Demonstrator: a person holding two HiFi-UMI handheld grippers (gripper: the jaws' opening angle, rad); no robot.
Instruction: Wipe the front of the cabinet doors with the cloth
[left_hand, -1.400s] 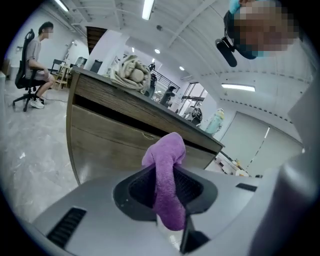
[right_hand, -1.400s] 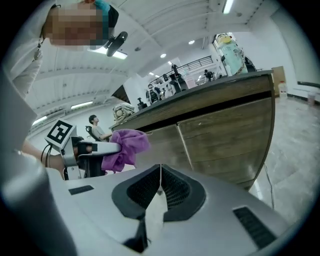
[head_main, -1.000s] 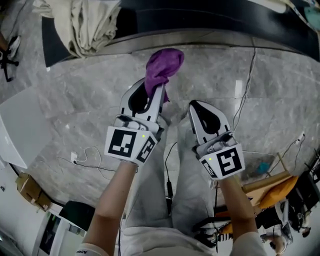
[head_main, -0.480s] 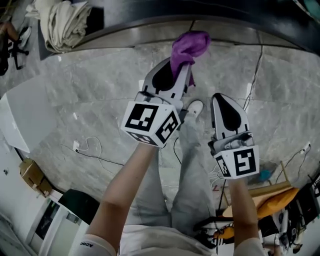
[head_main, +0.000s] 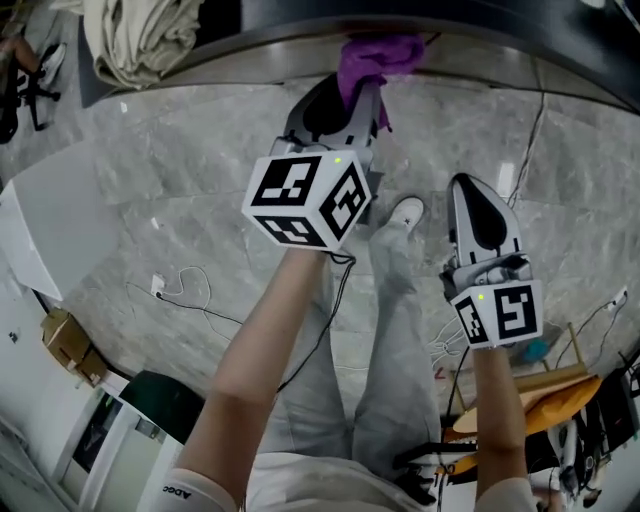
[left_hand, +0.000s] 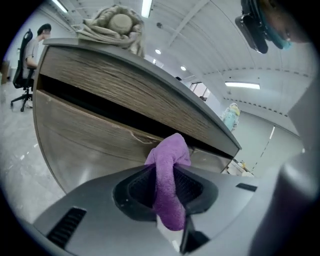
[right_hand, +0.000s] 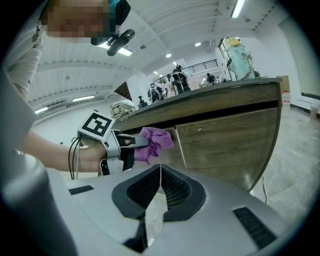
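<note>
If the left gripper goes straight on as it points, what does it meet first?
Probably the cabinet door, with the purple cloth in the left gripper touching first; the remaining gap is unclear.

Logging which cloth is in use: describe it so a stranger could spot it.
Find the curved wooden cabinet. At its front, the left gripper is shut on a small purple cloth, bunched past the jaws. The beige fabric heaped on top is larger and unheld.

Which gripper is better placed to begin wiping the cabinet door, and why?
Left. The left gripper has its jaws shut on the purple cloth, held up close to the wooden cabinet door. The right gripper is shut, empty, and sits farther back from the door.
</note>
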